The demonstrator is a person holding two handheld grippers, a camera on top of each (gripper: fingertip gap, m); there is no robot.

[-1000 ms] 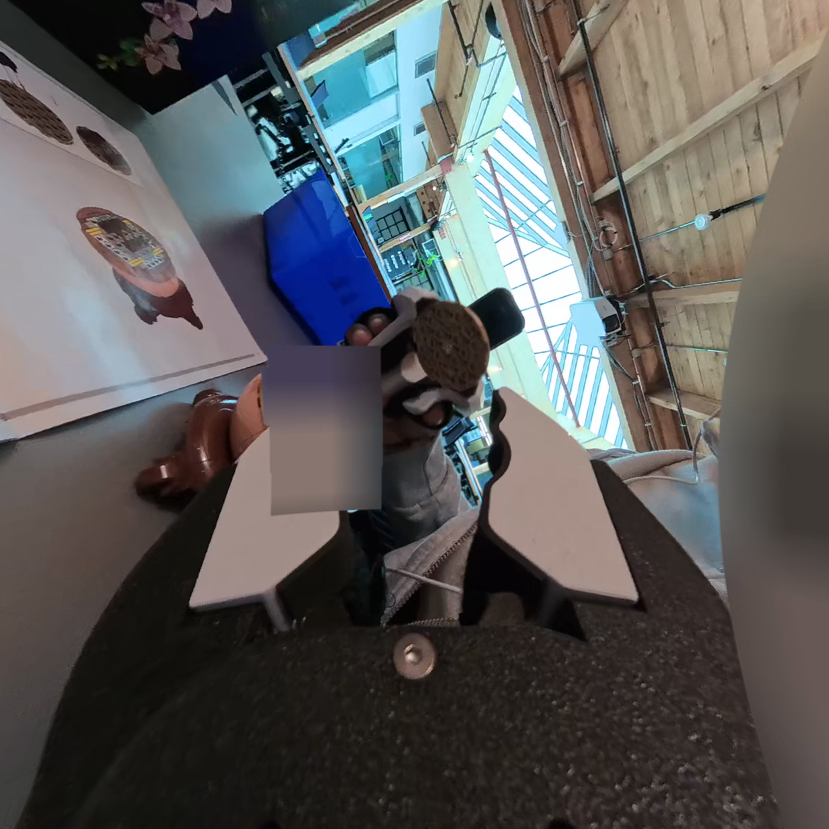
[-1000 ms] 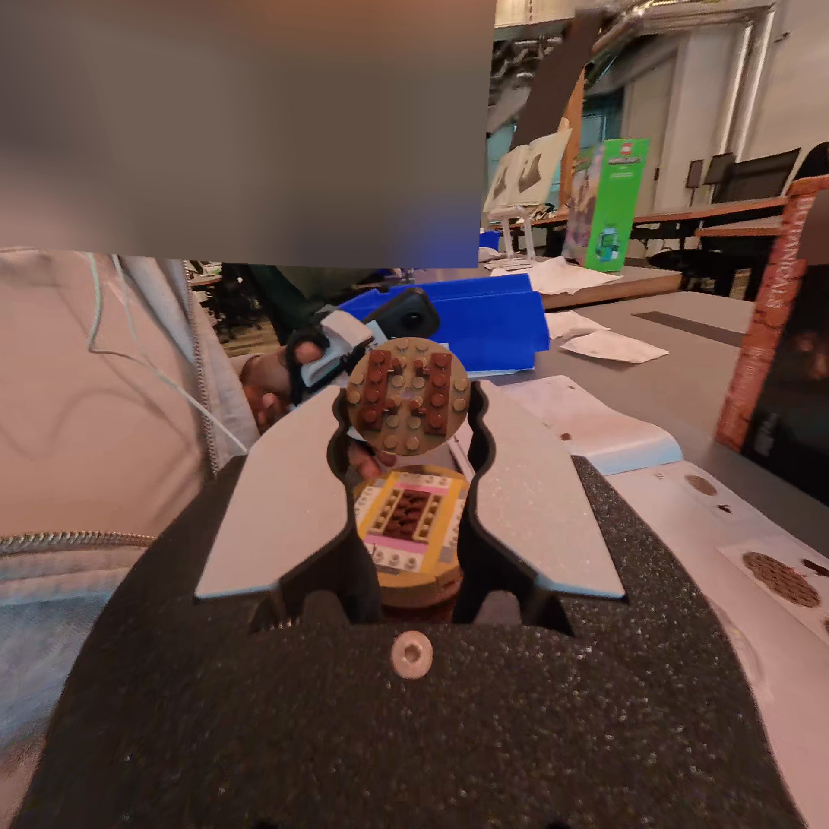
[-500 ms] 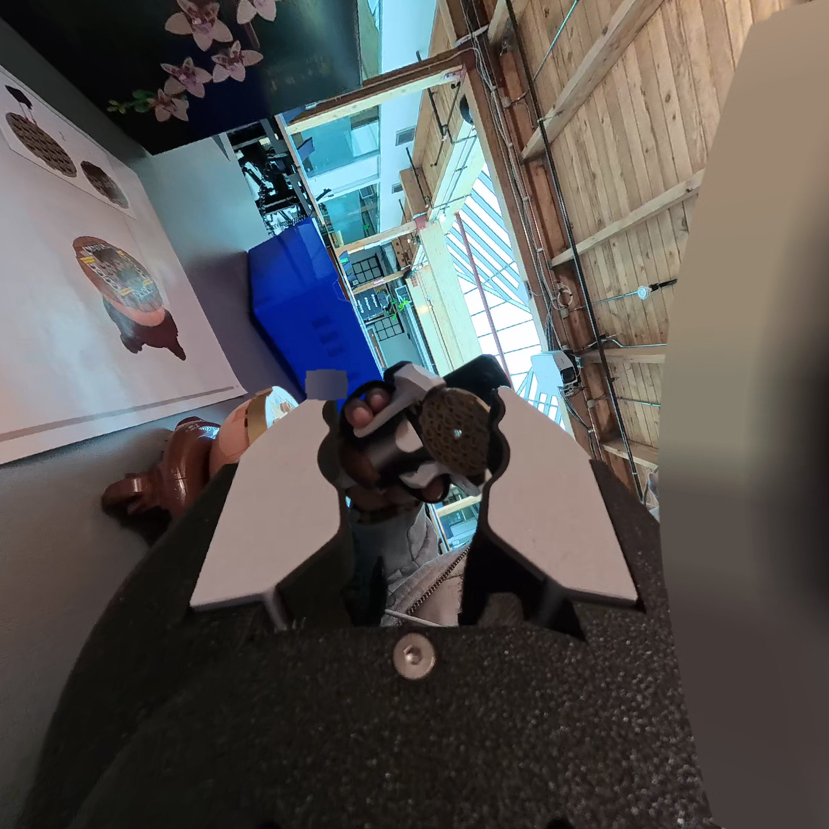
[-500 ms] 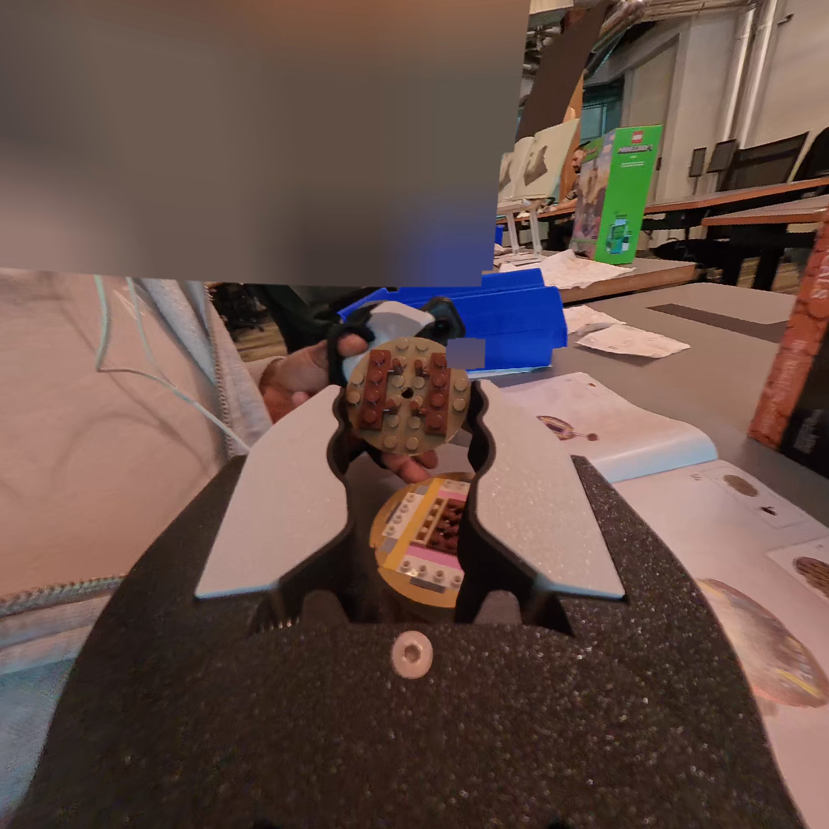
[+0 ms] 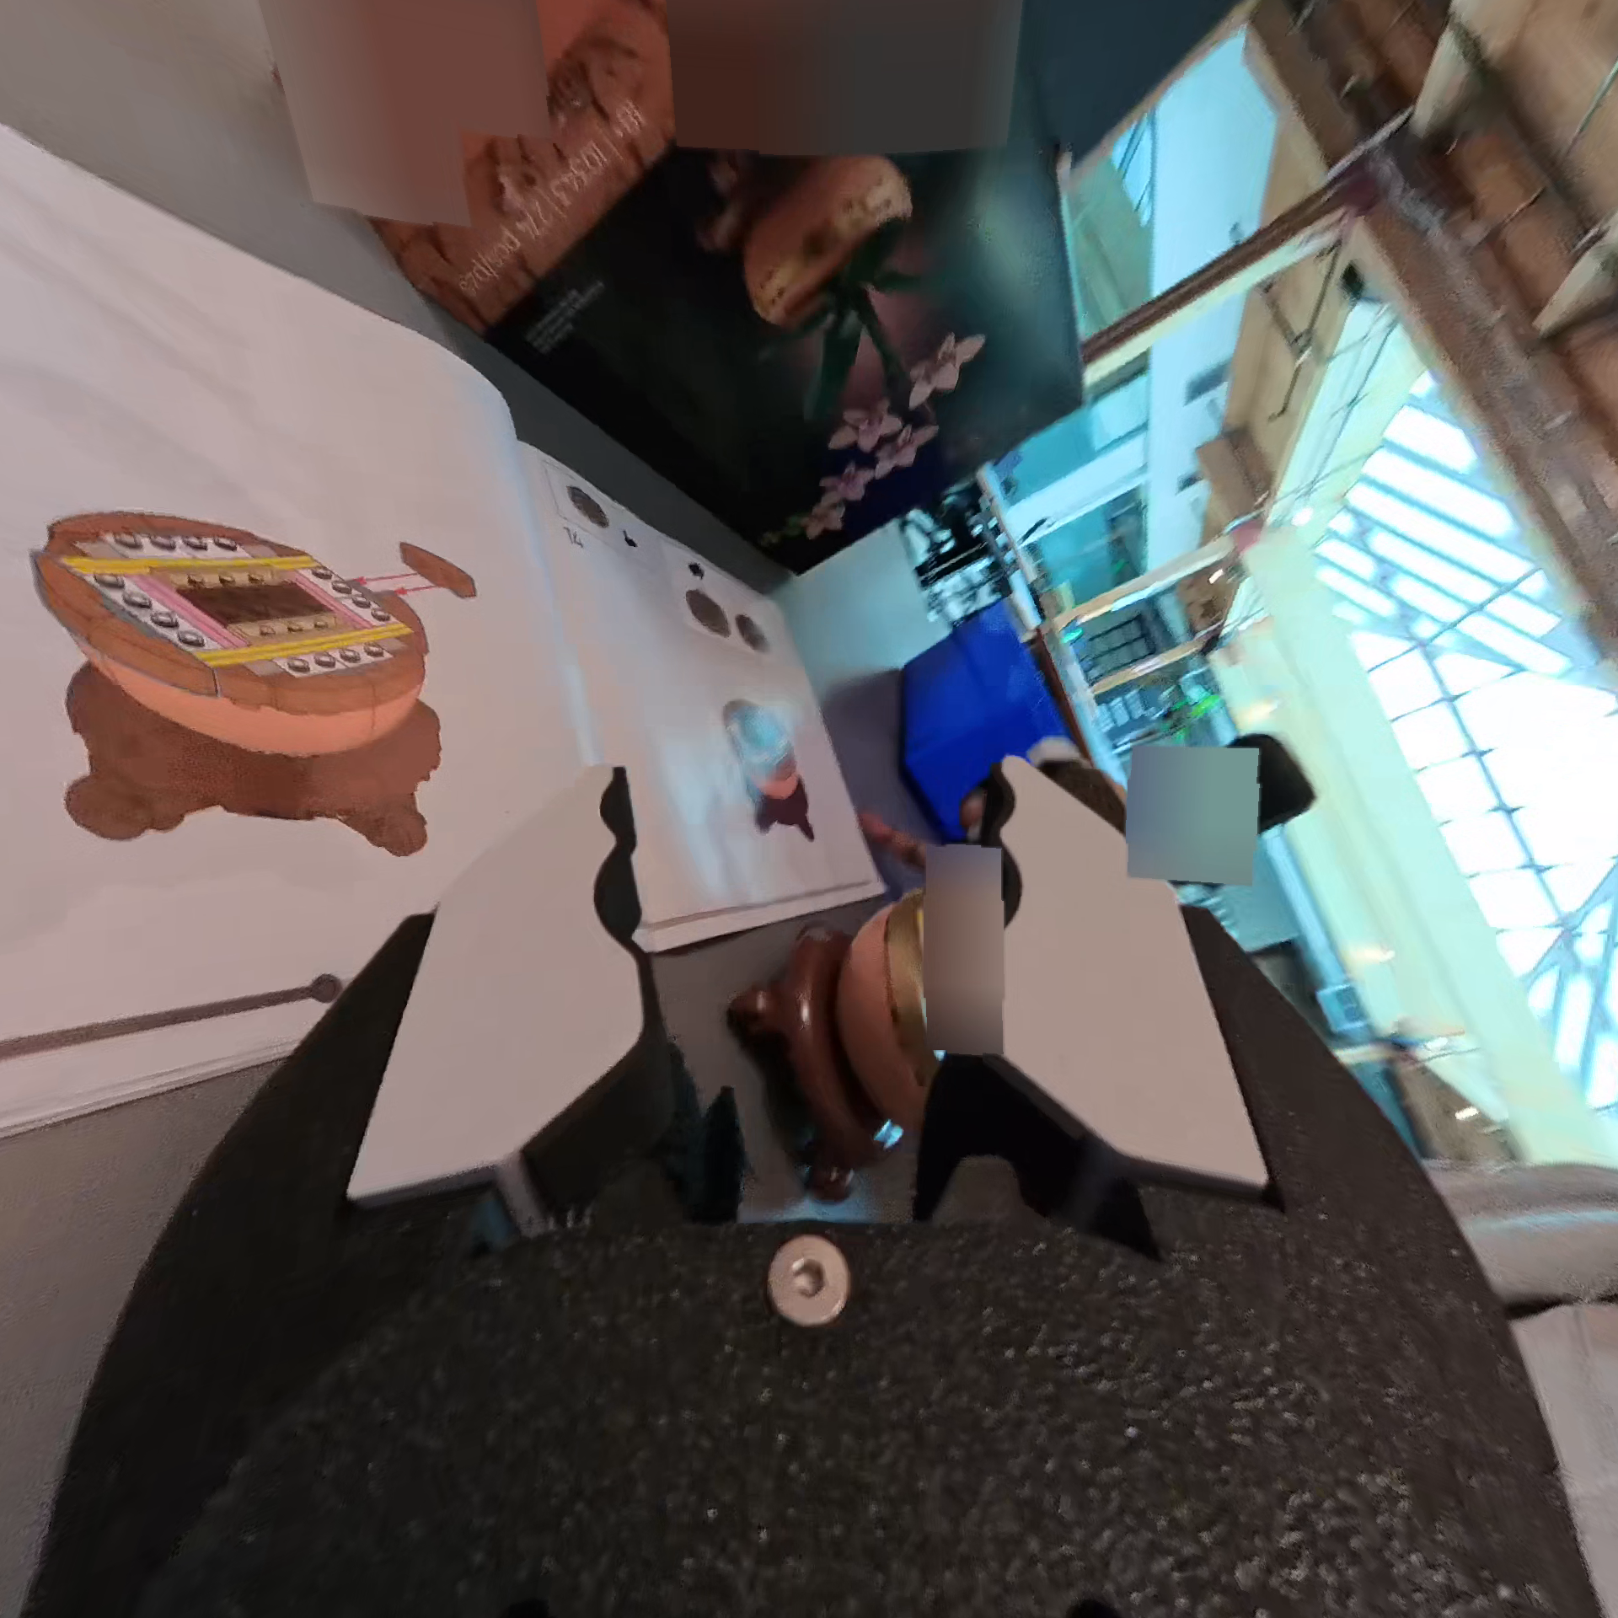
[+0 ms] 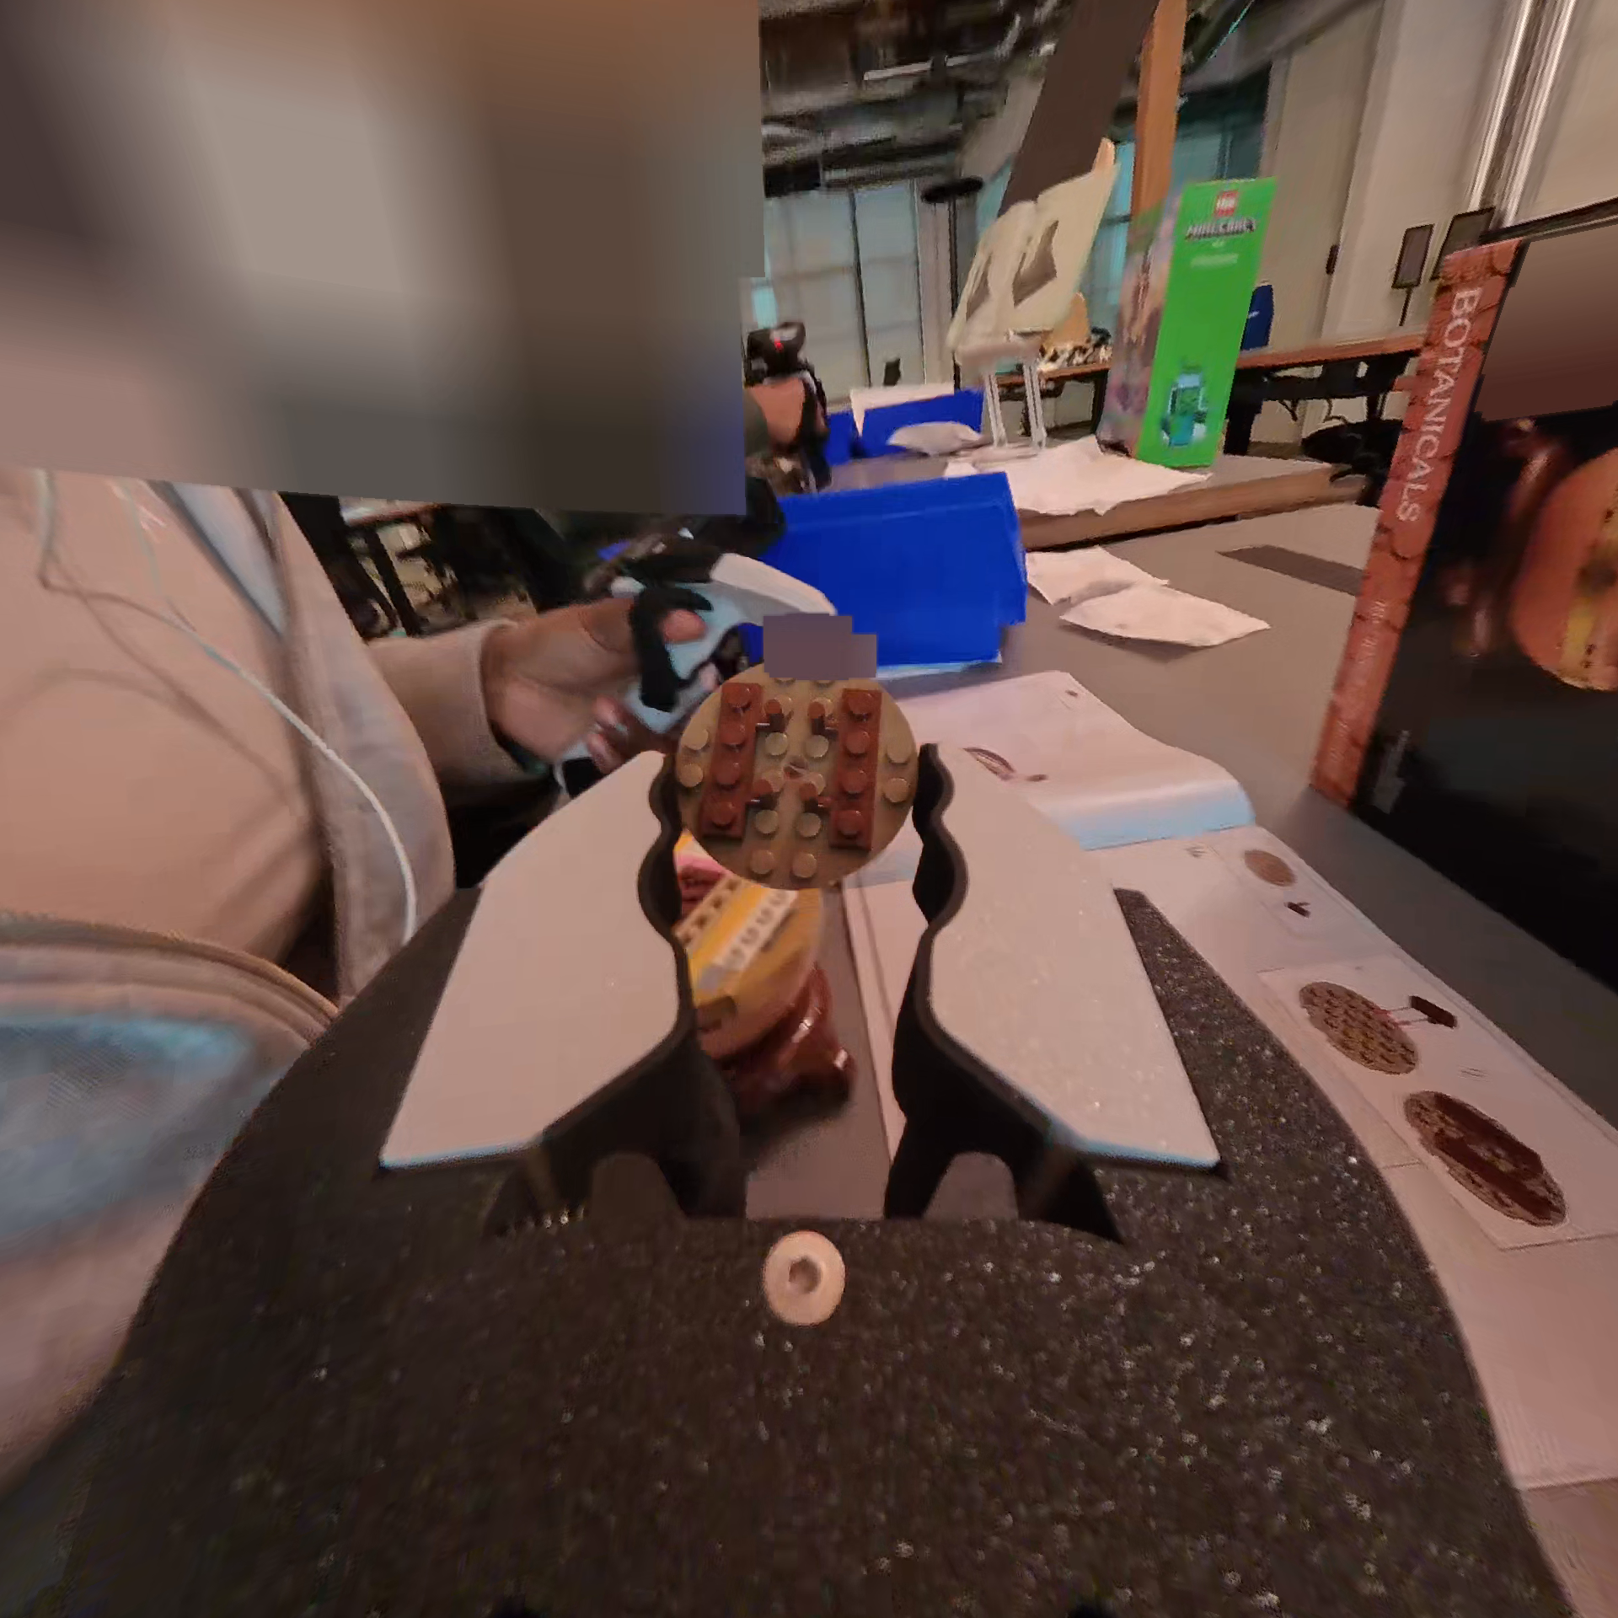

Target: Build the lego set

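My right gripper [image 6: 792, 784] is shut on a round tan plate [image 6: 797, 779] with two brown strips on its studs, held upright above the table. Below and behind it stands the pot build [image 6: 762, 972]: dark brown feet, tan bowl, yellow and pink top. My left gripper [image 5: 810, 814] is open and empty. The pot build [image 5: 840, 1033] shows between its fingers, close to the right one; the view is rolled sideways. In the right wrist view a hand holds the left gripper [image 6: 692, 630] just behind the plate.
The open instruction booklet [image 5: 263, 613] lies by the pot and also shows in the right wrist view [image 6: 1094, 770]. The dark set box [image 6: 1488, 613] stands at the right. A blue bin [image 6: 911, 560] sits behind. The person's grey sleeve [image 6: 219, 744] fills the left.
My left gripper has swung down toward the table; the pot now sits between its fingers instead of the right gripper and plate. The right gripper still holds the round plate.
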